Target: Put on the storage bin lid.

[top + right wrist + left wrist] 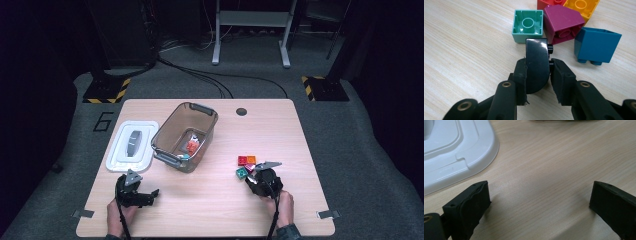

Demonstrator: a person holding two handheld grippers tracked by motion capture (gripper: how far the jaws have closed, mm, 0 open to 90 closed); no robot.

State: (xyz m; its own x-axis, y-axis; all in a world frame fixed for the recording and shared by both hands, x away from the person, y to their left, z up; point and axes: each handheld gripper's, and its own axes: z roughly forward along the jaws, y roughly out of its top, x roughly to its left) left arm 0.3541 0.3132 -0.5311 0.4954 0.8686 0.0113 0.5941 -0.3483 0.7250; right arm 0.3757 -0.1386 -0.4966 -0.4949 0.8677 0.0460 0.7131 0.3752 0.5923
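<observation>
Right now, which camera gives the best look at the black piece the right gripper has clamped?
The right gripper view: the black piece sits close up, pinched between the right gripper jaws, with its glossy face and small side peg clear. In the high view that gripper covers the spot, so the piece cannot be made out.

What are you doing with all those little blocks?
A person is working at a wooden table with a gripper in each hand. The right gripper has its jaws shut on a glossy black plastic block, right beside a mint-green block, a magenta block and a teal-blue block. The left gripper rests open near a white plastic lid. A clear plastic bin stands in the middle with a few pieces inside.
</observation>
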